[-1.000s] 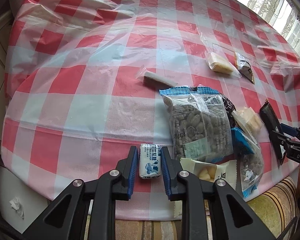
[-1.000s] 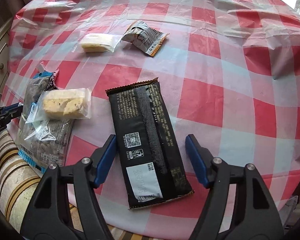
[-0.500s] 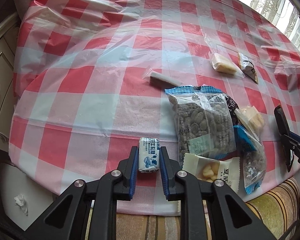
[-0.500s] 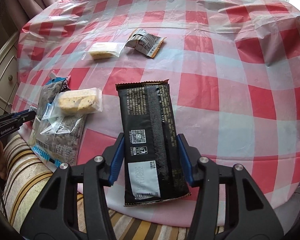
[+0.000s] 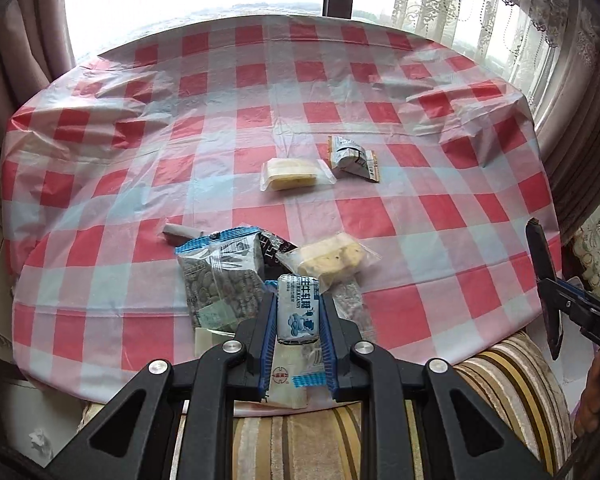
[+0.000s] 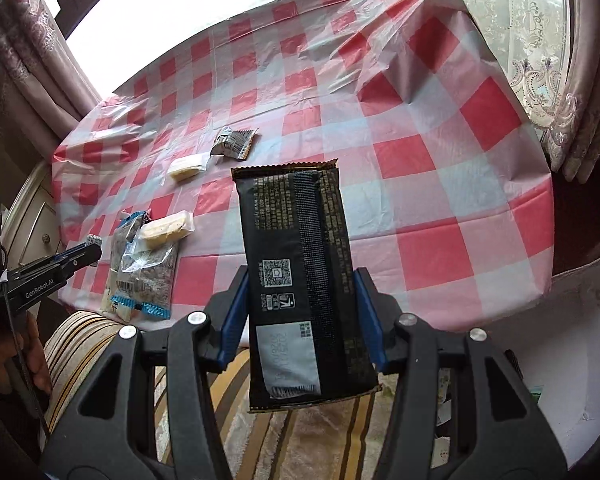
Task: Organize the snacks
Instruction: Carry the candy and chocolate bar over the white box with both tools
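My left gripper is shut on a small white and blue milk candy pack, held above the snack pile at the table's near edge. In the right wrist view the left gripper shows at the far left with the candy at its tip. My right gripper is shut on a long black snack bar pack, lifted off the table and sticking out forward. From the left wrist view that black pack appears edge-on at the right.
A red checked cloth covers the round table. Near its front lie a blue-trimmed nut bag, a wrapped yellow cake and a grey stick pack. Farther back lie another cake and a crumpled silver wrapper. A striped seat is below.
The right jaws closed on the black pack and lifted it off the cloth. The left gripper rose with the candy and moved right over the snack pile. Both views pulled back.
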A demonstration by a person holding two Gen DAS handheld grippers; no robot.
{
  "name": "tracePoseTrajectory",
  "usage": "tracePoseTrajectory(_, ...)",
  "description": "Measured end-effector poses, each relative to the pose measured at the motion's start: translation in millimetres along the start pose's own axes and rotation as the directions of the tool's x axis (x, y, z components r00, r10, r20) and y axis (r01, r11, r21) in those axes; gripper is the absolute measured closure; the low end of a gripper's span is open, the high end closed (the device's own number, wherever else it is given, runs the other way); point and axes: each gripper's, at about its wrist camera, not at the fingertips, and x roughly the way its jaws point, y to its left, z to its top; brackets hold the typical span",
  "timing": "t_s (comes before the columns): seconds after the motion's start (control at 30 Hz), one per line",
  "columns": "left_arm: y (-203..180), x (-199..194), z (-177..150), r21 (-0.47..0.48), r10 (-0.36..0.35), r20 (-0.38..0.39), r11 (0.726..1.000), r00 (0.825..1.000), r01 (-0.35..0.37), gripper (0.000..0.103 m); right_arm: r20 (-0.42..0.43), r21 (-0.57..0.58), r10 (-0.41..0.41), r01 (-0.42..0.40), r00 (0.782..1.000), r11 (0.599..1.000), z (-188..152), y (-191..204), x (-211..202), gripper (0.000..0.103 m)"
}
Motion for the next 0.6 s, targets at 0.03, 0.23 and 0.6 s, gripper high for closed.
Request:
tracePoseTrajectory(0.03, -13, 0, 1, 0.023, -0.016, 0.001, 1.0, 1.0, 0.016, 0.082, 0.008, 0.024, -0.008, 0.008, 1.0, 1.0, -3, -9, -6, 0.049)
tracePoseTrajectory(0.23, -94, 3, 0, 0.168, -0.136, -0.037, 0.976, 0.99, 0.141, 0.082, 0.032, 0.174, -0.073, 0.066, 0.997, 0.983, -27, -69, -39, 0.049)
tracePoseTrajectory(0.6, -221, 7, -19, 0.361, -0.275, -0.167, 0.876, 0.947, 0.319, 0.082, -0.021, 0.369, -0.185, 0.18, 0.982, 0.912, -82, -153, -57, 0.049)
